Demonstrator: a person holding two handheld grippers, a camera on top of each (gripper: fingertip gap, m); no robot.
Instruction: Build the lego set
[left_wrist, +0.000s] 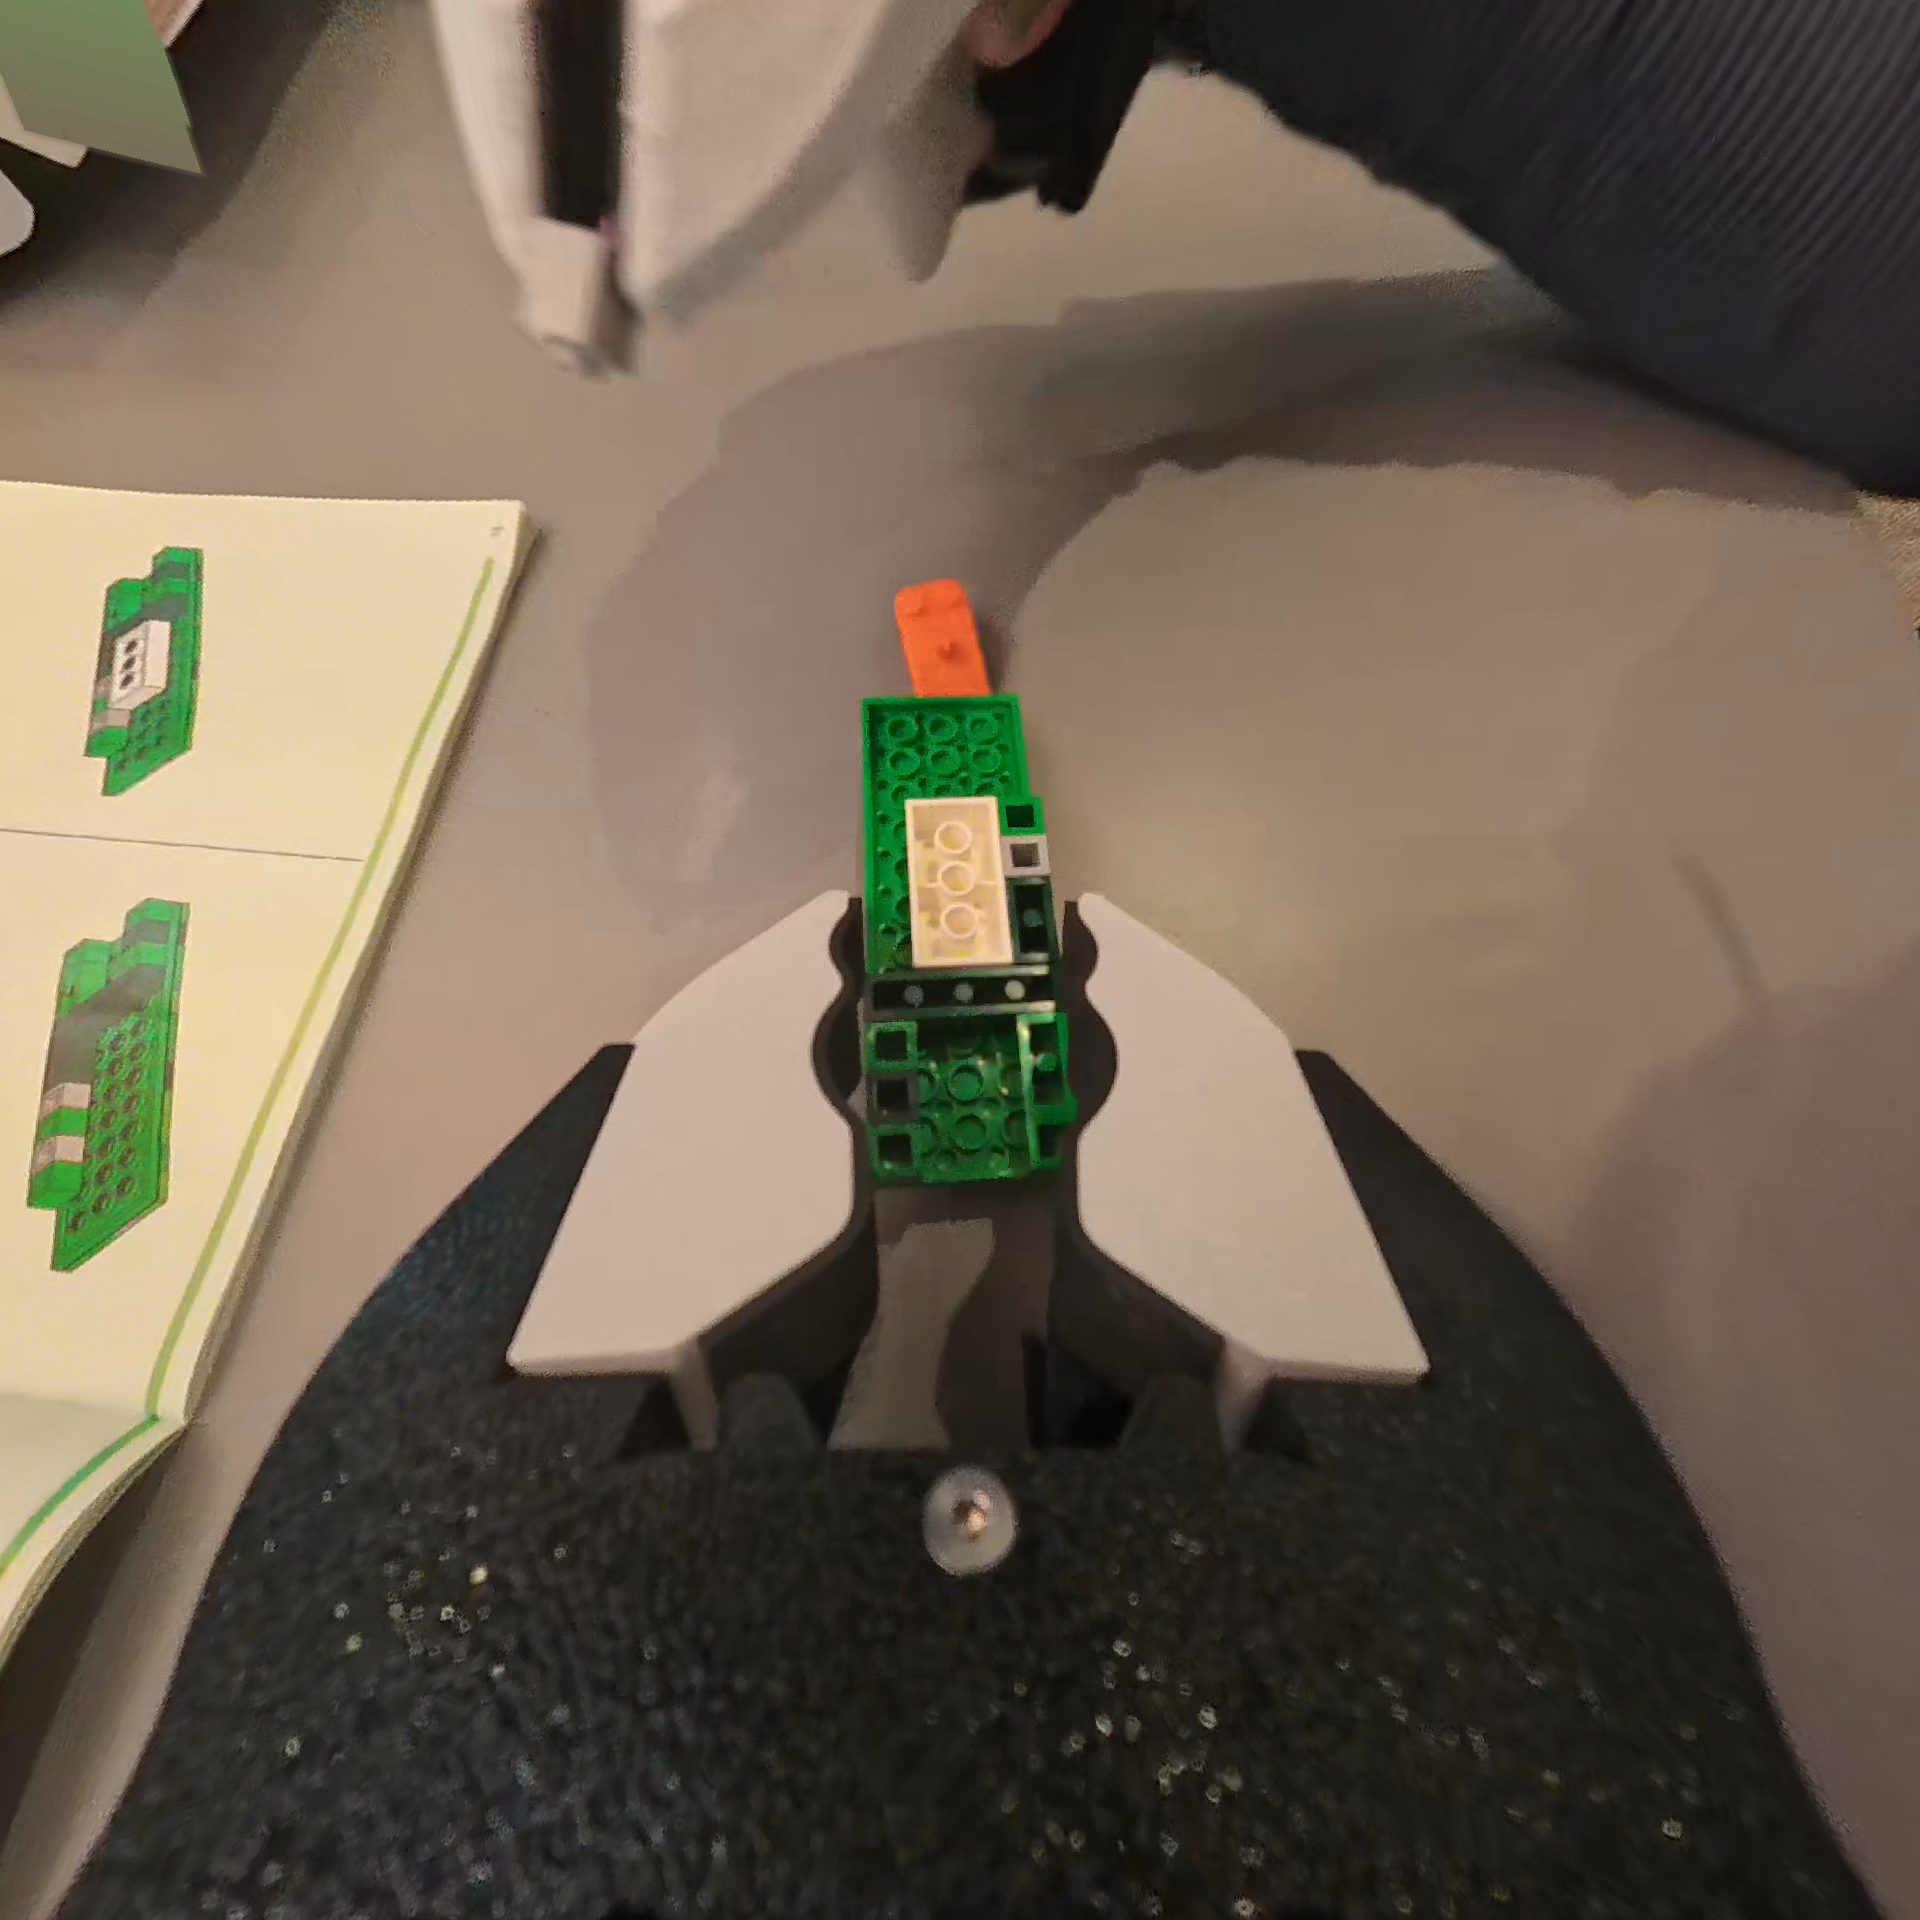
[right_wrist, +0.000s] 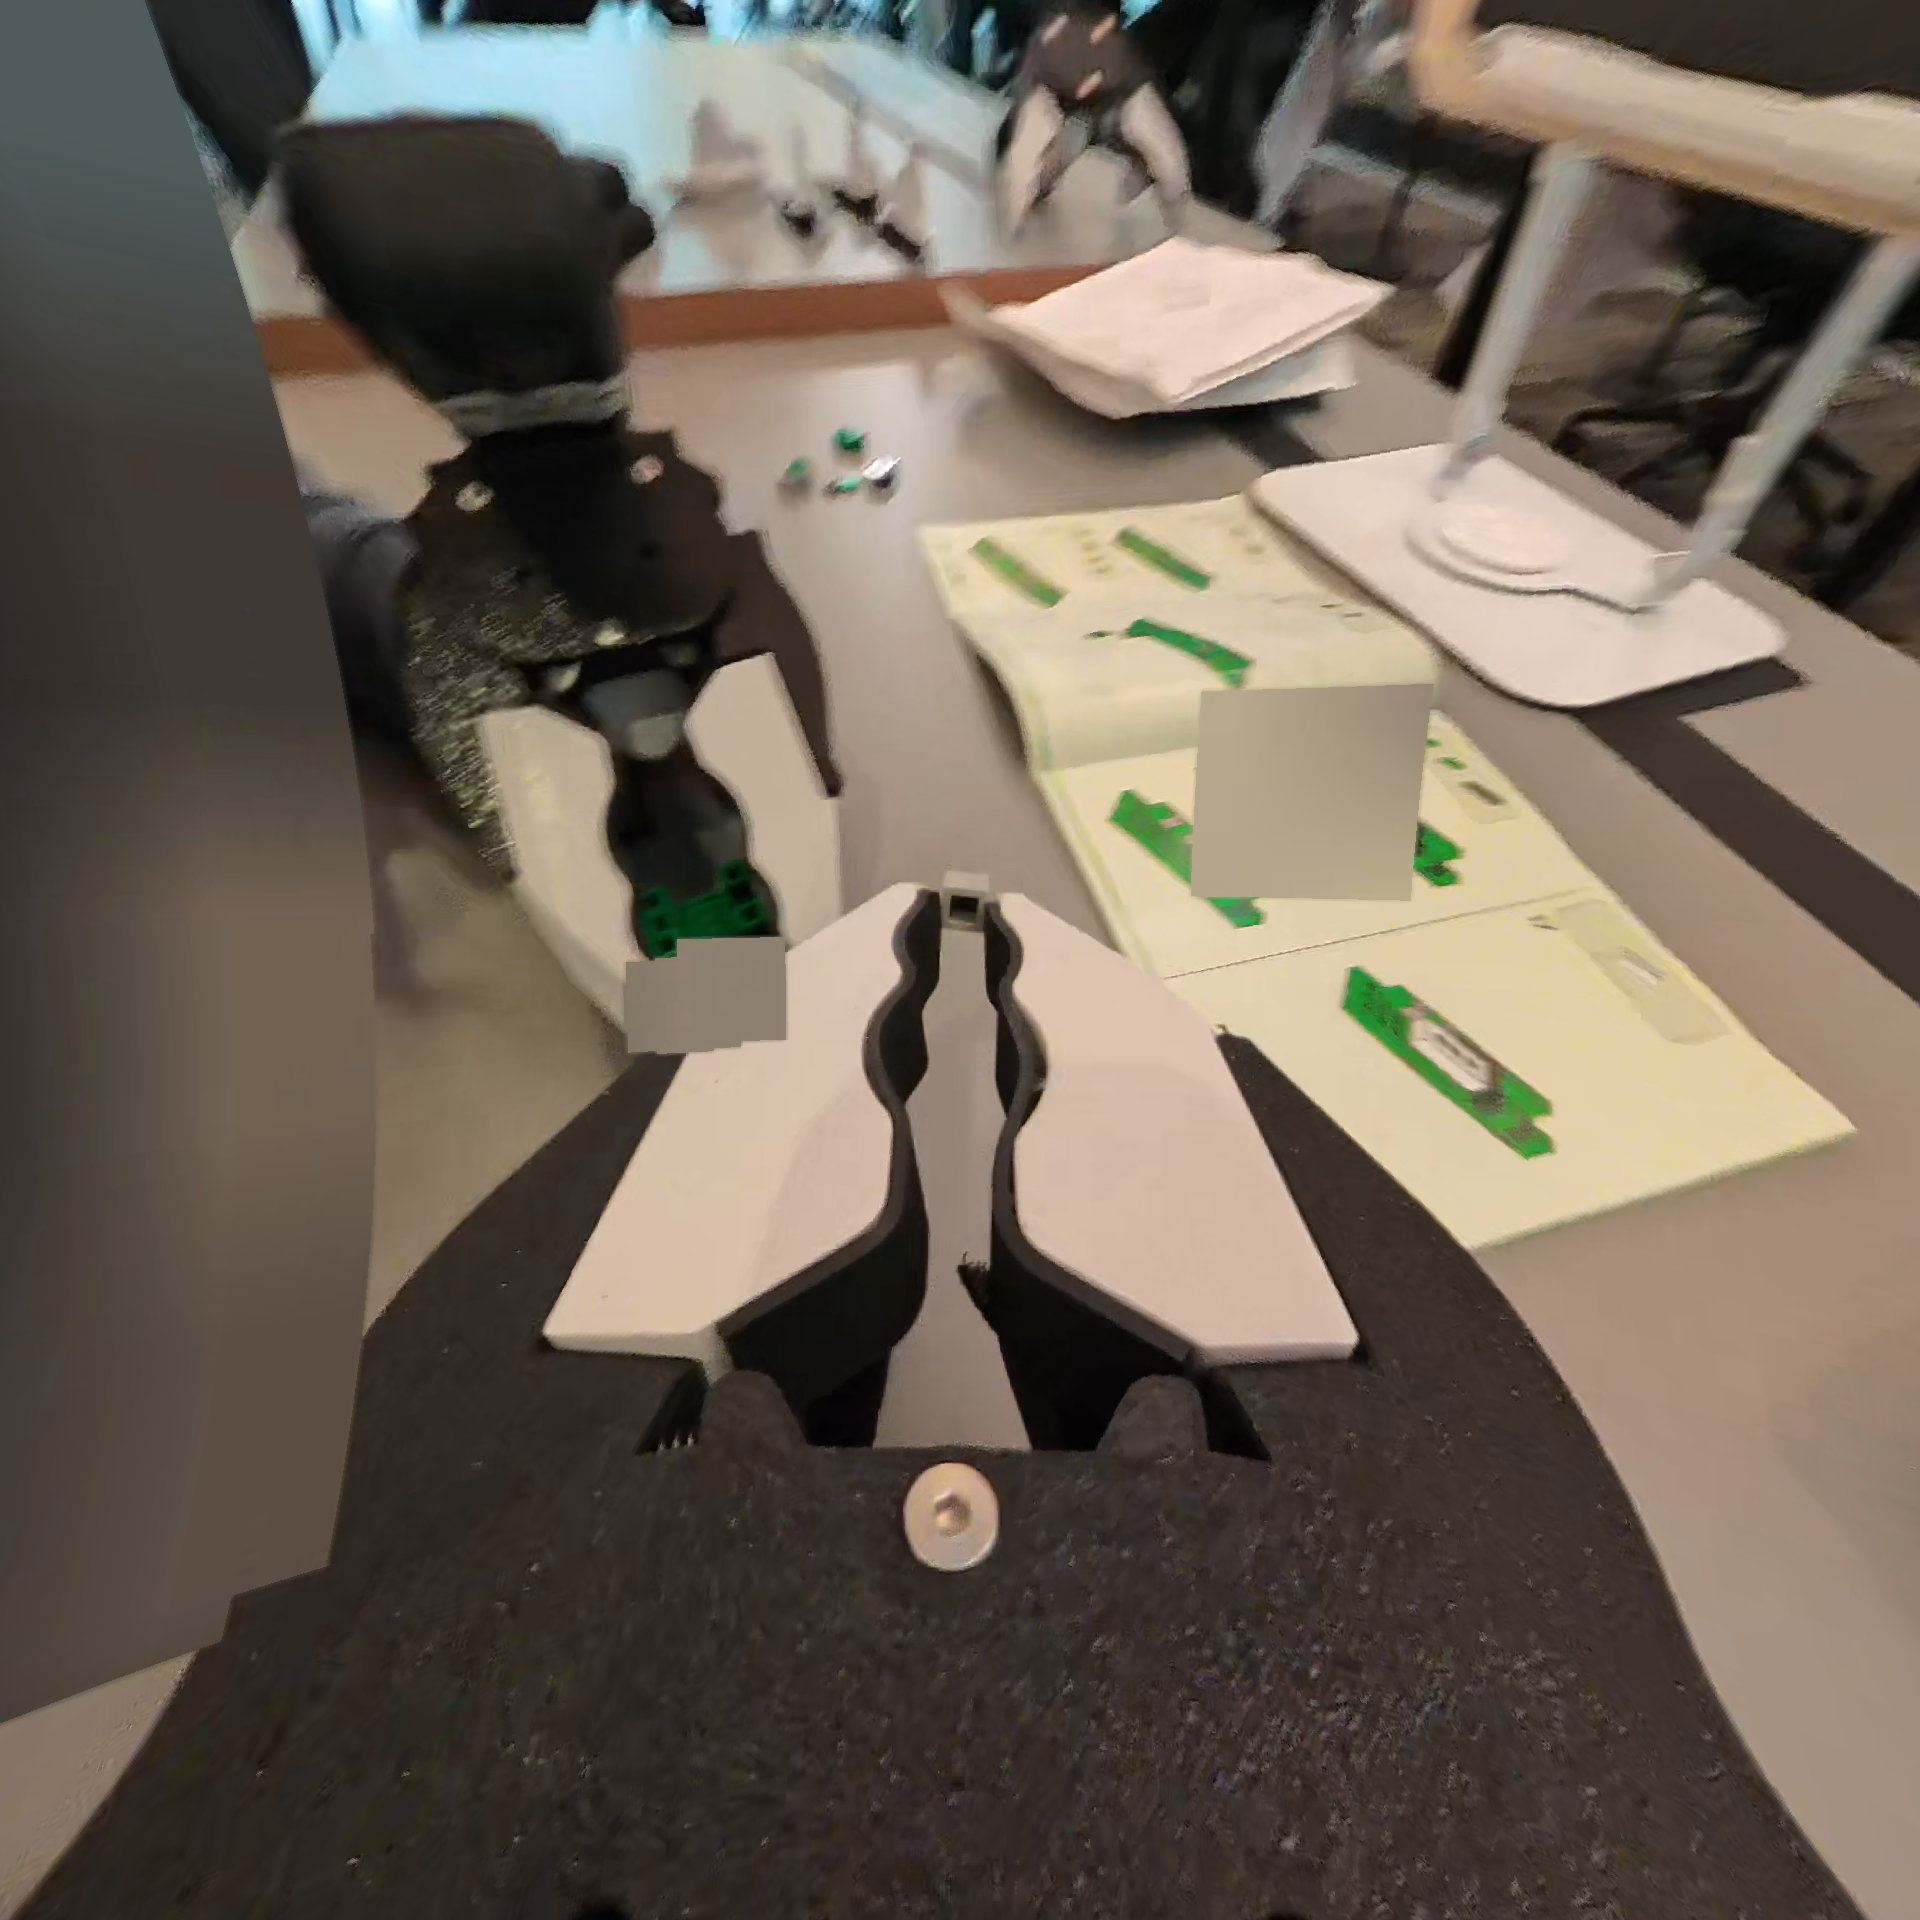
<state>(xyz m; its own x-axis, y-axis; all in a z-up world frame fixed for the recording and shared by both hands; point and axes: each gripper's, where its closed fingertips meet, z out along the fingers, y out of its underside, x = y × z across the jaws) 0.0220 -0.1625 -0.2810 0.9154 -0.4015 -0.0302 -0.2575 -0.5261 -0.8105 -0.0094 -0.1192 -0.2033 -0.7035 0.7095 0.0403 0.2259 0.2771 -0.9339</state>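
Observation:
My left gripper (left_wrist: 961, 997) is shut on a green lego assembly (left_wrist: 951, 769), seen from its underside. A white brick (left_wrist: 958, 883) and a small grey piece (left_wrist: 1027, 855) sit on the assembly, and an orange piece (left_wrist: 940, 639) sticks out at its far end. My right gripper (right_wrist: 961, 914) is shut on a small grey brick (right_wrist: 963, 906) pinched at its fingertips. In the right wrist view the left gripper (right_wrist: 717, 821) is to the left with the green assembly (right_wrist: 701, 914) between its fingers. The right gripper (left_wrist: 623, 187) shows blurred at the top of the left wrist view.
An open instruction booklet (left_wrist: 208, 883) lies on the grey table (left_wrist: 1455, 935), also in the right wrist view (right_wrist: 1403, 987). Several loose green and grey pieces (right_wrist: 842, 468) lie farther back. A white lamp base (right_wrist: 1507, 582) and stacked papers (right_wrist: 1164, 322) are at the right rear. A dark sleeve (left_wrist: 1662, 208) is upper right. Spacing between my two grippers at the tips: around 10 cm.

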